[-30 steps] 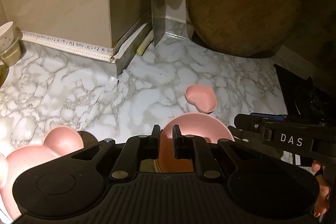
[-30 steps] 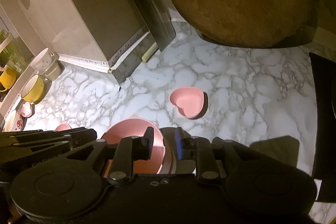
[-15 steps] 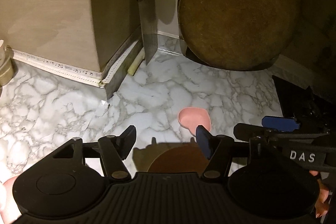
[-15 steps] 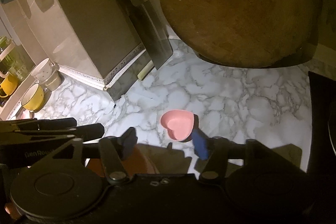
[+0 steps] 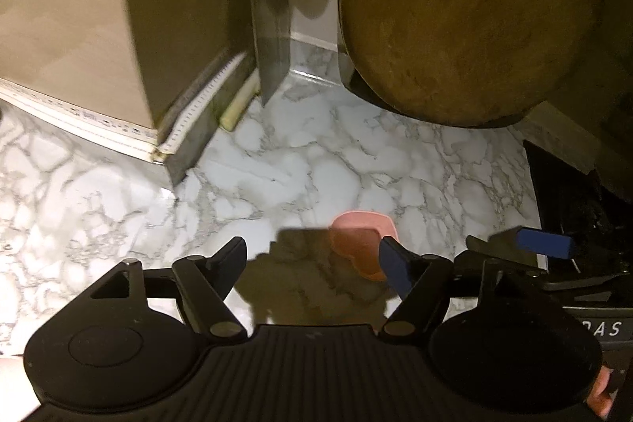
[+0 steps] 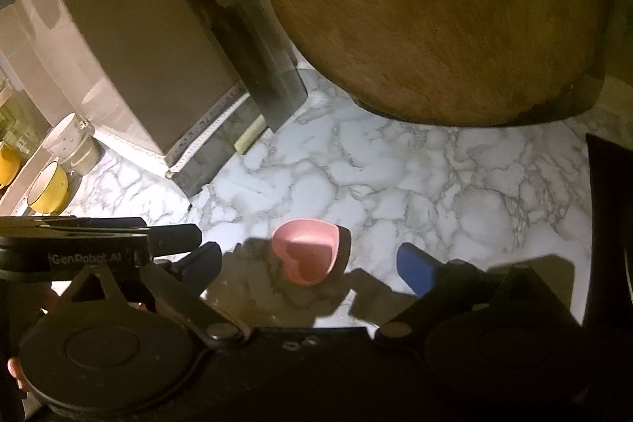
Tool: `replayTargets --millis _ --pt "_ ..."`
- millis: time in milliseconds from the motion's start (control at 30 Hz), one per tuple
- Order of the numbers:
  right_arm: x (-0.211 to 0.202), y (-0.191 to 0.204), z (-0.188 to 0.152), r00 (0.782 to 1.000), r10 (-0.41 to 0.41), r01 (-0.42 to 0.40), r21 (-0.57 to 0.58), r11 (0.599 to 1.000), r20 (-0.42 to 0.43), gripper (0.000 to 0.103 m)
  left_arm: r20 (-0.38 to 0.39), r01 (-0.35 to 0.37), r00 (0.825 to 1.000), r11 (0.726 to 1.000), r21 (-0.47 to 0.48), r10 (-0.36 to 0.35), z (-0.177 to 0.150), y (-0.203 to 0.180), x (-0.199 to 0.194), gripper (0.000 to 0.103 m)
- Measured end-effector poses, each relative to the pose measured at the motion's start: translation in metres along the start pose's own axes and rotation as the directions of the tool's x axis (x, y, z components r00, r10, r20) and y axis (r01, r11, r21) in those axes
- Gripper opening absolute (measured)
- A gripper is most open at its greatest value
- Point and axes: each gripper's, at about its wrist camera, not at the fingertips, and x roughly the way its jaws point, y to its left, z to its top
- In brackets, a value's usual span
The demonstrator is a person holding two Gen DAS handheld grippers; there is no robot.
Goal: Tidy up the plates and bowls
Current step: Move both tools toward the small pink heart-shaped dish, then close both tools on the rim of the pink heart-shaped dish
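The left gripper [image 5: 312,260] has just been opening, its jaws wide with nothing between them. Right of it, the right gripper [image 6: 308,263] has been opening too, empty; the pink heart-shaped bowl [image 6: 306,256] sits on the marble counter [image 6: 395,184] just beyond its fingertips.

Left hand-held gripper [image 5: 312,260]: black ribbed body, blue pad. Right hand-held gripper [image 6: 308,260]: black, blue pads.

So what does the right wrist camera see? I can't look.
A small pink heart-shaped dish sits on the marble counter, just ahead of the right gripper, whose fingers are open. A big round wooden board leans behind.
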Motion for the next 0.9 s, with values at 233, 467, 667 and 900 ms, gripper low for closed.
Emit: replayTargets --millis 233,467,667,900 --pt "0.032 -0.022 0.006 0.998 -0.002 0.005 0.041 0.999 -0.069 0.095 -0.088 0.009 0.996 1.0 -0.029 -0.012 0.014 -0.001 0.039 0.073" --pt "0.067 -0.038 0.005 0.989 -0.003 0.013 0.067 0.998 -0.146 0.088 -0.15 0.006 0.989 0.999 -0.054 -0.014 0.023 -0.002 0.076 0.073" --pt "0.088 -0.04 0.003 0.981 0.003 0.006 0.043 0.999 -0.192 0.077 -0.172 0.01 0.985 1.0 -0.027 -0.015 0.025 -0.006 0.095 0.073" --pt "0.104 -0.034 0.001 0.974 0.02 -0.018 0.01 1.0 -0.226 0.062 -0.174 0.002 0.985 1.0 0.002 -0.001 0.027 -0.006 0.105 0.072"
